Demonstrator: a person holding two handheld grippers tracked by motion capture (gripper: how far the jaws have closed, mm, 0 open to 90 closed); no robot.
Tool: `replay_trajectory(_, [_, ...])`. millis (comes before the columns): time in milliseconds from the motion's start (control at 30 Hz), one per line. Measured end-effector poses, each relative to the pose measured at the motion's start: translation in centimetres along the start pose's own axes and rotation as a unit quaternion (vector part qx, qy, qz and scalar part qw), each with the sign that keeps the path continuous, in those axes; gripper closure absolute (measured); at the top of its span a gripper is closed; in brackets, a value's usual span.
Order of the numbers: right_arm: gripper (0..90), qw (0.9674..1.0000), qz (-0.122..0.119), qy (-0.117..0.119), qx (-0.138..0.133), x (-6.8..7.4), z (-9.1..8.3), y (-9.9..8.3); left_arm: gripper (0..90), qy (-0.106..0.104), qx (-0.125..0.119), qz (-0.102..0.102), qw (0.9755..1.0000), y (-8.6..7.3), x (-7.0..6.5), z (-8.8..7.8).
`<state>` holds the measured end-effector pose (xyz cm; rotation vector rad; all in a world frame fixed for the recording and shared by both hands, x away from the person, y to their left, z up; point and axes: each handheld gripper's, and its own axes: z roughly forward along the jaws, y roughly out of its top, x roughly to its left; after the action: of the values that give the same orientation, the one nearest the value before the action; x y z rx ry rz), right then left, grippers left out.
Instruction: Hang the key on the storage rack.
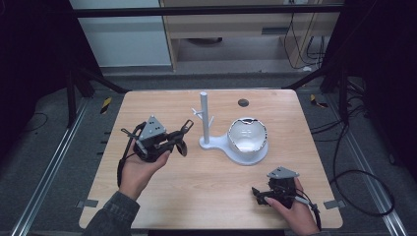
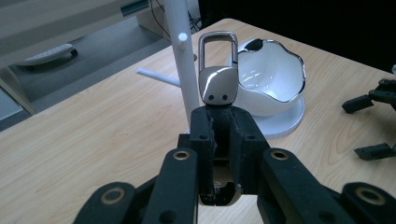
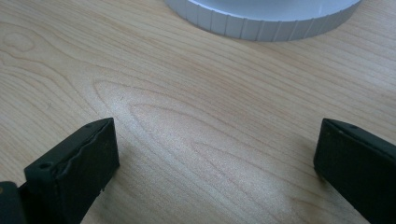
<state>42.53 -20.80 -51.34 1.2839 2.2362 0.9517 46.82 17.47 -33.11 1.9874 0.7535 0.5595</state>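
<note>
Left gripper (image 2: 219,126) fingers clamp the keyring (image 2: 217,70), its loop projecting beyond the fingertips toward the white stand (image 2: 184,60). Right gripper (image 3: 215,154) fingers stand wide above the desk (image 3: 187,93).

A silver keyring clasp (image 2: 217,77) is seen before a white stand (image 2: 183,60). A white bowl (image 2: 273,77) is rimmed in silver, and the table (image 1: 162,194) is grained pale wood.

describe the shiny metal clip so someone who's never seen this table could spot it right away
Start at the white peg stand in the middle of the wooden table, with the white bowl on its base. Left of it, the left gripper is shut on the metal clip. It is the only chrome piece: a polished body topped by an open rectangular loop.
</note>
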Motion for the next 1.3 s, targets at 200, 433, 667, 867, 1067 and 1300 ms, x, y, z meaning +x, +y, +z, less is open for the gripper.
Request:
replay_trajectory(200, [0.3,1.0000,-0.002,-0.001,0.000,0.0,0.0,0.0,80.2,-0.001,0.007,0.010,0.9999,0.8,-0.3,0.5])
replay_trajectory(433, [0.4,1.0000,-0.002,-0.001,-0.001,0.0,0.0,0.0,80.2,0.012,0.013,0.015,0.9997,1.2,-0.4,1.1])
replay_trajectory(667, [0.5,1.0000,-0.002,-0.001,-0.001,0.0,0.0,0.0,80.2,0.026,0.008,-0.002,0.9996,1.6,0.6,2.0])
replay_trajectory(867, [0.4,1.0000,-0.003,-0.001,-0.001,0.0,0.0,0.0,80.1,0.026,0.006,-0.013,0.9995,1.8,1.0,2.9])
replay_trajectory(1067, [0.4,1.0000,-0.006,-0.002,-0.002,0.0,0.0,0.0,80.1,0.032,0.012,-0.024,0.9991,1.7,1.4,3.6])
replay_trajectory(1300, [0.5,1.0000,-0.006,-0.002,-0.002,-0.1,0.0,0.0,80.1,0.030,0.014,-0.021,0.9992,1.7,1.3,4.3])
